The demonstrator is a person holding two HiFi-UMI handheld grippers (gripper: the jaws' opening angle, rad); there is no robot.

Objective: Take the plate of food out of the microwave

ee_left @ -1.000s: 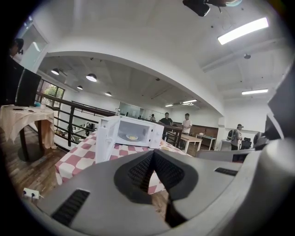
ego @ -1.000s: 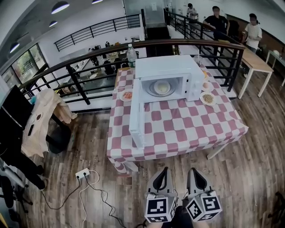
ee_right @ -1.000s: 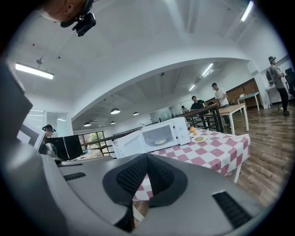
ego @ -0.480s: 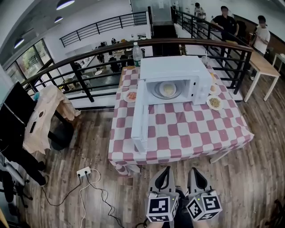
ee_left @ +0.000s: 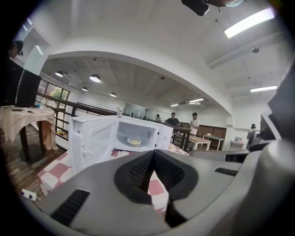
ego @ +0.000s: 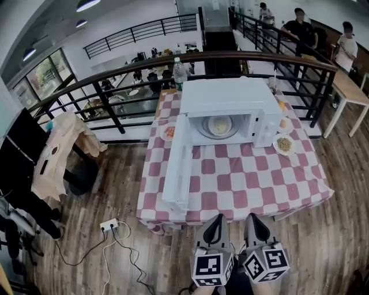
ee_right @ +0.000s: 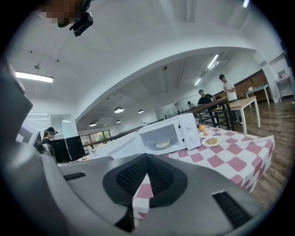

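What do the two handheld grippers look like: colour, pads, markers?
The left gripper and right gripper match: matte grey two-jaw bodies tapering to a point, with black grid-textured pads set in dark recesses and black ribbed slots further back. Each carries a cube faced with black-and-white square markers. No cables or sleeves are visible.

Bright, even indoor light from ceiling lamps (ego: 86, 4) + windows (ego: 40, 78). Heavy fisheye bend at edges; black vignette in gripper views. Near fingers (ee_left: 138, 173) soft-focus.
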